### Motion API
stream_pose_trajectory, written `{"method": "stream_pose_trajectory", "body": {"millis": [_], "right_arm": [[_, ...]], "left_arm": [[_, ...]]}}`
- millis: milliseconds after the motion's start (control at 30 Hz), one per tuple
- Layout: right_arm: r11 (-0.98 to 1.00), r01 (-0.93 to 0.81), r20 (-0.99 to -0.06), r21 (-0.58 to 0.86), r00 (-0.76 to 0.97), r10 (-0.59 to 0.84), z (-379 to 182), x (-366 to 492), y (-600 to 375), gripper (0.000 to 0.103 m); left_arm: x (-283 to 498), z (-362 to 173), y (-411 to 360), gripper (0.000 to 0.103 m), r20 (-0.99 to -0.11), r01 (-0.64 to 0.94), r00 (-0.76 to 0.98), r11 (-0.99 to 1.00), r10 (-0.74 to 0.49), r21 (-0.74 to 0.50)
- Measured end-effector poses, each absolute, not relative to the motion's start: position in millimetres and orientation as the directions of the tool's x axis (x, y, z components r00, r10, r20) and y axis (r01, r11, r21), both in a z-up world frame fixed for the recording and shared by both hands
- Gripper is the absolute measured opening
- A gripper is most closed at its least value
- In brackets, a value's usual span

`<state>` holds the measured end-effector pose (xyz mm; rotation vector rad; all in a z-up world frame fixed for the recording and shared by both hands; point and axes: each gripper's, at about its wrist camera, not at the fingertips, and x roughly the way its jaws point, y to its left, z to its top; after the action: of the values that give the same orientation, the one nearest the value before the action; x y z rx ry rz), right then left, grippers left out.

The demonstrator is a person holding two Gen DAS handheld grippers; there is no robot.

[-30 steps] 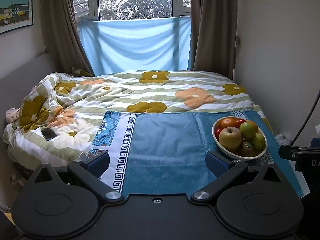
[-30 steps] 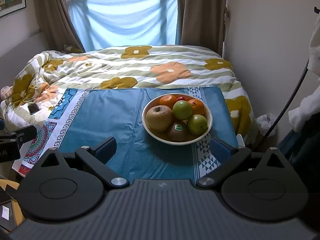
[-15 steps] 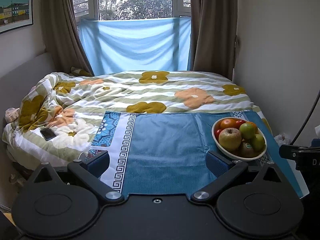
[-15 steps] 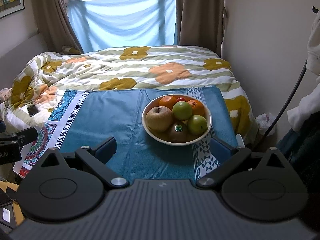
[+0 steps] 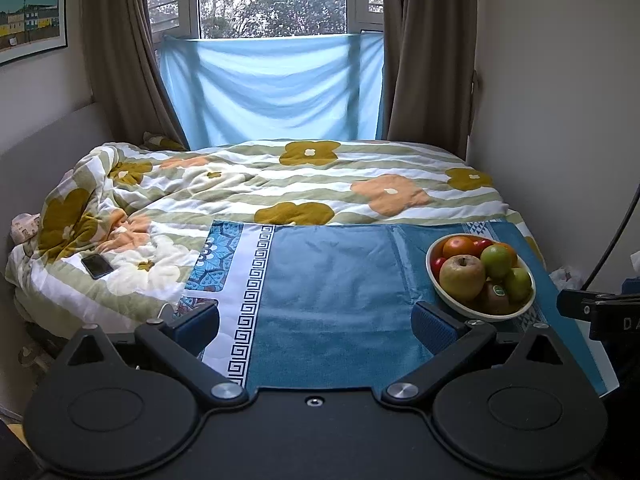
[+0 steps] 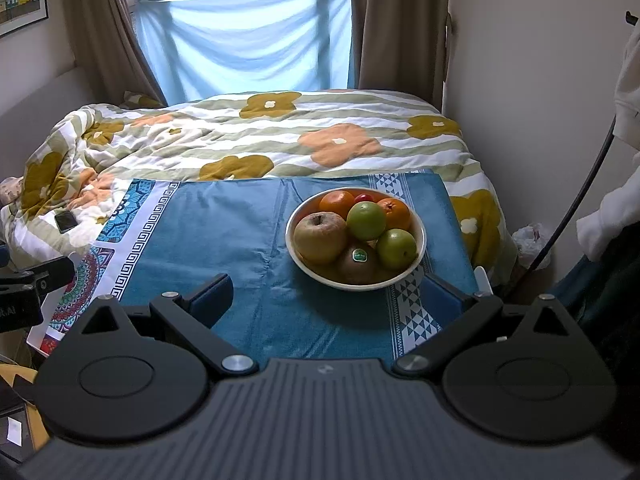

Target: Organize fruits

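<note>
Left gripper (image 5: 316, 322), right gripper (image 6: 328, 286) both wide, empty; white bowl (image 6: 294, 248) holds apple (image 6: 320, 237), oranges, green fruits, stickered kiwi (image 6: 357, 264), label unreadable

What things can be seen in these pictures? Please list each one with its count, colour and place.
bowl: 1, white, on the blue cloth, right side
apple: 1, yellow-brown, bowl's left
green fruits: 2, bowl's middle and right
oranges: 2, bowl's back
kiwi: 1, brown with sticker, bowl's front
blue cloth: 1, patterned edges, on the bed's near end
quilt: 1, flowered, on the bed
phone: 1, dark, on the quilt, left
left tool: 1, black, open
right tool: 1, black, open
</note>
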<state>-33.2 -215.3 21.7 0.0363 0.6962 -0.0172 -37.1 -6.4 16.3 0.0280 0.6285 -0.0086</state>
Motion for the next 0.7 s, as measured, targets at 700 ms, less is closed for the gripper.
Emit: {"method": "stream_pose_trajectory", "body": {"millis": [700], "right_arm": [[0.999, 0.028, -0.643, 0.028, 0.766, -0.003, 21.5, -31.1, -214.5, 0.103]], "left_arm": [[-33.6, 14.9, -2.0, 0.103, -0.589, 0.008, 0.808, 1.000, 0.002, 0.014]]}}
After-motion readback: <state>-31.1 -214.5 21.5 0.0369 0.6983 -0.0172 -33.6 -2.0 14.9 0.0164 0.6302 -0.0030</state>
